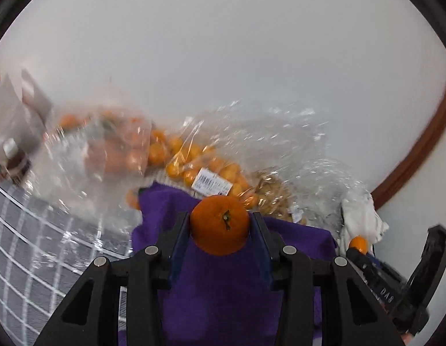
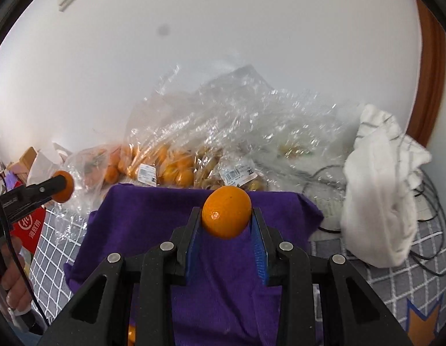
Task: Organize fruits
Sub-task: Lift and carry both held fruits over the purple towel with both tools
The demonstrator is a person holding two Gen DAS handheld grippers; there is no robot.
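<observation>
Both hand-held grippers are carrying fruit at this point, so the sorting is under way but looks far from finished. The left hand-held gripper (image 1: 220,225) is clamping a dark orange tangerine (image 1: 220,225) between its blue-lined fingers, stem side facing the camera, just below the centre of the left wrist frame. The right hand-held gripper (image 2: 226,216) is squeezing a lighter, oval orange fruit (image 2: 226,212) in the same way, at the centre of the right wrist frame. Each fruit is hanging above a purple cloth (image 2: 153,225) that is filling the lower middle of both views.

No fruit is lying on the visible part of that cloth, apart from an orange sliver at the bottom edge of the right wrist frame, partly hidden behind the gripper, whose nature I cannot tell. Most of the fruit is sitting inside crinkled clear plastic bags (image 2: 171,155) across the middle of the frame, behind the cloth: small oranges (image 1: 188,161) with a barcode label (image 1: 211,186), and a brownish bagged item beside them that is too blurred to name.

In my judgement only these two pieces are out of the bags, and setting them down and emptying the rest is what remains. A white towel (image 2: 378,201) is lying at the right of the frame on the checked surface (image 2: 395,265).
</observation>
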